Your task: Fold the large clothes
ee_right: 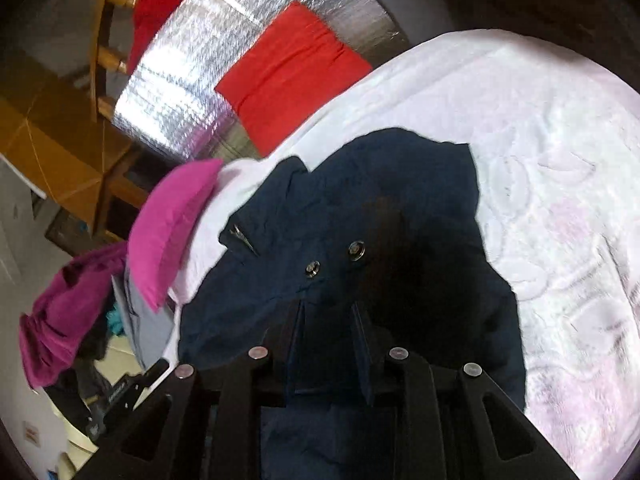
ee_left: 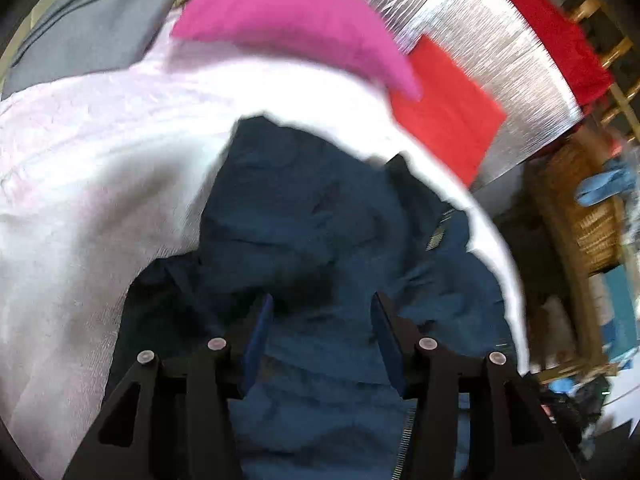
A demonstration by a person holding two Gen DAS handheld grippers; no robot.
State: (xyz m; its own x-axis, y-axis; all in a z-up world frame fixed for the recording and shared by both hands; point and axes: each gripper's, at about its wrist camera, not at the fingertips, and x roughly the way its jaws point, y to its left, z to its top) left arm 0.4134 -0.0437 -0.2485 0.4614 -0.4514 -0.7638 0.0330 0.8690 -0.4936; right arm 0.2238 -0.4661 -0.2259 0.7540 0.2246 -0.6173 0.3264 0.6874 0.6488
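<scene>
The left gripper is sitting nearest the lens in the left wrist view, its two blue-padded fingers standing well apart with nothing pinched between them. The navy jacket is lying directly under and ahead of that gap, crumpled, with a zipper edge showing to the right of the fingers. The fabric is passing beneath the open fingers rather than being caught by them.

In the right wrist view, the right gripper is standing with its fingers close together, and a fold of the same jacket is filling the narrow space between them; the pads appear to be pressing on it, though the dark cloth is making the contact hard to read. Two metal snaps are sitting just beyond the fingertips.

The jacket is lying bunched on a pale pink bedspread, which is spreading out around it on all sides. A magenta cushion is resting at the bedspread's far edge, a red folded cloth is lying on a silver foil mat past it, and a grey garment is lying beside the cushion.
</scene>
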